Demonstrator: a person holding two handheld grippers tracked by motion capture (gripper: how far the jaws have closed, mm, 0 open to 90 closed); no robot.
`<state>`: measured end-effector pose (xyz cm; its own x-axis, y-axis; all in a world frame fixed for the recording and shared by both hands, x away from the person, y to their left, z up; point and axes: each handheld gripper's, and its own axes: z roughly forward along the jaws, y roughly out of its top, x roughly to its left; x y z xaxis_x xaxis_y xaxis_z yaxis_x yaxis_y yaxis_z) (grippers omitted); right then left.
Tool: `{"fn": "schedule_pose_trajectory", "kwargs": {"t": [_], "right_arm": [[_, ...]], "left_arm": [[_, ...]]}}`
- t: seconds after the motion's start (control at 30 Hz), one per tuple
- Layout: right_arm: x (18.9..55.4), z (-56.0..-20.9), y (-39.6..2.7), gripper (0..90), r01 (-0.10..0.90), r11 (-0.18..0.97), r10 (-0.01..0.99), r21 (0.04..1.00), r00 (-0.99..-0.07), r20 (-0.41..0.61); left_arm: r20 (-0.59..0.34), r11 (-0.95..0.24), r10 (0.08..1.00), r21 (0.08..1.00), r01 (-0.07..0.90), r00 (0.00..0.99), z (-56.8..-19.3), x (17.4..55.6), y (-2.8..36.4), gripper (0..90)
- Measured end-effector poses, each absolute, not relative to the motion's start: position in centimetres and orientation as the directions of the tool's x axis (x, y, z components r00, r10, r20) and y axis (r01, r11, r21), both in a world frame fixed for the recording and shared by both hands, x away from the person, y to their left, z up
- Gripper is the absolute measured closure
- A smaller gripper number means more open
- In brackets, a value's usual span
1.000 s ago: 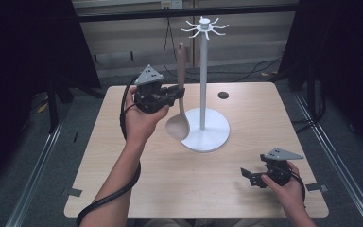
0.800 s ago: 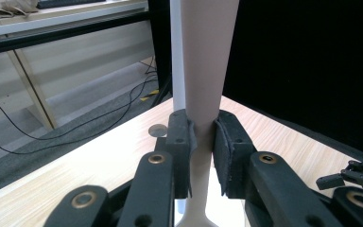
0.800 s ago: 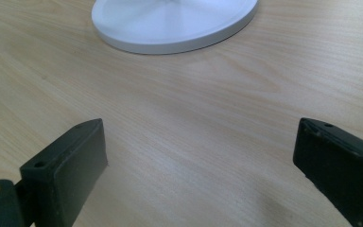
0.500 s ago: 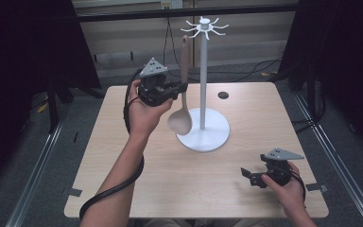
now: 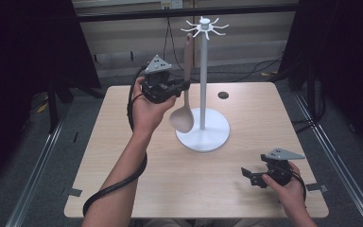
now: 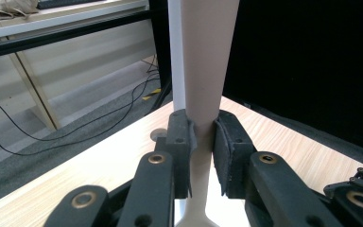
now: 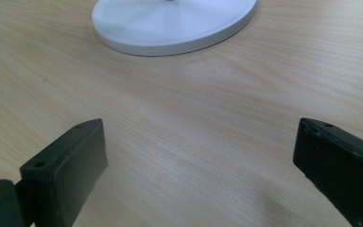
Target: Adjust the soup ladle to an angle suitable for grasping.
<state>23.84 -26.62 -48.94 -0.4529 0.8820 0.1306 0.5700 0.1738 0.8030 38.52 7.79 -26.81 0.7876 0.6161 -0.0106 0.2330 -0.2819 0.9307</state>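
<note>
Spoon [image 5: 184, 101] is up in the air, handle up and bowl down, hanging just beside the white stand's pole [image 5: 203, 75], bowl over the edge of the stand's round base [image 5: 208, 135]. The handle tip sits just under the ring of hooks [image 5: 204, 26] at the top; I can't tell whether the handle end has a hole or is lined up with a hook. Main risk, as I read it: the grip is on the smooth tapered handle partway down, so the spoon could pivot or slide in the pads if the tip bumps a hook or the pole on approach. A sideways knock high up on the pole could also rock the stand, since nothing steadies the base. Left gripper [image 5: 182, 87] is closed tight on the handle; in the left gripper view the pads [image 6: 179, 137] press both sides with no gap. Right gripper [image 5: 251, 176] sits low over the table [image 5: 123, 156] near the front right corner, well apart from the stand, jaws spread wide with only bare wood between them, holding nothing.
</note>
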Motion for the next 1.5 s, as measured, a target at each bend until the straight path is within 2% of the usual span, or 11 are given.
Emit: {"fn": "schedule_pose_trajectory", "kwargs": {"t": [1.5], "right_arm": [[23.8,-48.8,-26.7,2.7,0.570,0.158,0.883,0.806,-0.447,0.143]], "left_arm": [[-0.012,-0.303,0.627,0.917,0.258,0.779,-27.0,39.7,6.8,77.8]]}}
